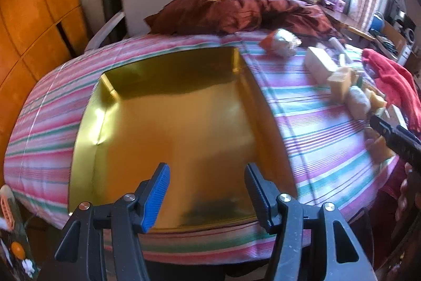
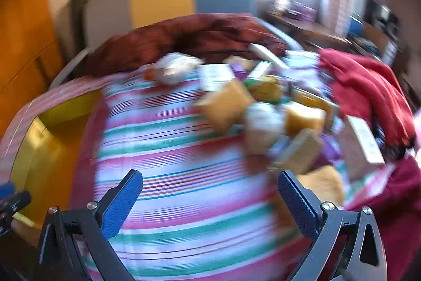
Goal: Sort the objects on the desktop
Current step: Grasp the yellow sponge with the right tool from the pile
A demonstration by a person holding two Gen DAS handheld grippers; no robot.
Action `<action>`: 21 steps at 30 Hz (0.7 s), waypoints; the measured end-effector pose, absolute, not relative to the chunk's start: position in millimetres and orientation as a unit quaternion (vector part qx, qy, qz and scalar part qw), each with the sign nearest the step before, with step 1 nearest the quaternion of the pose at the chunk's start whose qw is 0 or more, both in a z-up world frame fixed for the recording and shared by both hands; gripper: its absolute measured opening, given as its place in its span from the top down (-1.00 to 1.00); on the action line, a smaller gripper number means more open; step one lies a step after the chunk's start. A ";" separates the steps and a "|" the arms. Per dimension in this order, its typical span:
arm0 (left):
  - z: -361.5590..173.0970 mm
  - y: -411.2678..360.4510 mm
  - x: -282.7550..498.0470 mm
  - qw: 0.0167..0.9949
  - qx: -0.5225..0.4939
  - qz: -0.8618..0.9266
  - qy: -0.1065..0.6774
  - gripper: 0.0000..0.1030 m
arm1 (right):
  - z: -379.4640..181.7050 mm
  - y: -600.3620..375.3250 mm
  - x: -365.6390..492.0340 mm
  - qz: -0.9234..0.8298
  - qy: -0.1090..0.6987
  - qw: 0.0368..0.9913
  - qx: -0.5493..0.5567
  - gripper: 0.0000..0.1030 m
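So the shiny gold cardboard tray (image 1: 184,123) is parked on the striped bedspread (image 1: 315,128), kept bare to receive stuff. Left tongs (image 1: 206,191) are released over it, empty. Right tongs (image 2: 210,202) are spread wide, nothing held, with the pile of small yellow and white packets (image 2: 263,120) at 1 o'clock.

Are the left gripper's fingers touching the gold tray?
Cannot tell. In the left wrist view the left gripper is open over the gold tray with nothing between its fingers, but contact underneath isn't visible.

Gold tray (image 1: 184,109) on pink-green-white striped cloth (image 1: 315,128) — red towel (image 2: 368,86) beside
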State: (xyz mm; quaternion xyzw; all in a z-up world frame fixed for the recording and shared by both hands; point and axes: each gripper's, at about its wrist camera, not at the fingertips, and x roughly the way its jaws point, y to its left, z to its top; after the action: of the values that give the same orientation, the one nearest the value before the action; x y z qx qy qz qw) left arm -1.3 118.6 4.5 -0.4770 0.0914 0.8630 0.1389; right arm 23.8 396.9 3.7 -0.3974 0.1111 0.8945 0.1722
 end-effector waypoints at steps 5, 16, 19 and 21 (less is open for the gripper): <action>7.2 148.2 -1.9 0.196 -0.483 0.848 0.096 -0.16 | 6.4 443.0 28.2 0.889 0.137 0.188 -0.393 -0.99; -3.4 201.5 -3.0 0.289 -0.542 0.786 0.072 -0.16 | -1.6 484.0 34.5 0.867 0.163 0.189 -0.431 -0.65; -8.4 207.5 -6.5 0.290 -0.551 0.780 0.063 -0.16 | -5.1 483.0 38.2 0.861 0.167 0.173 -0.448 -0.80; -15.8 210.9 -10.5 0.294 -0.563 0.770 0.053 -0.16 | -8.7 478.3 36.8 0.858 0.147 0.168 -0.463 -0.90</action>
State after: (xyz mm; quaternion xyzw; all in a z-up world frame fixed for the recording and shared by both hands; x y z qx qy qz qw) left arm -10.5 210.9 -15.8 -0.5629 0.0534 0.7705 0.2944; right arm 36.8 478.3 -8.7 -0.4633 0.1472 0.8577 0.1677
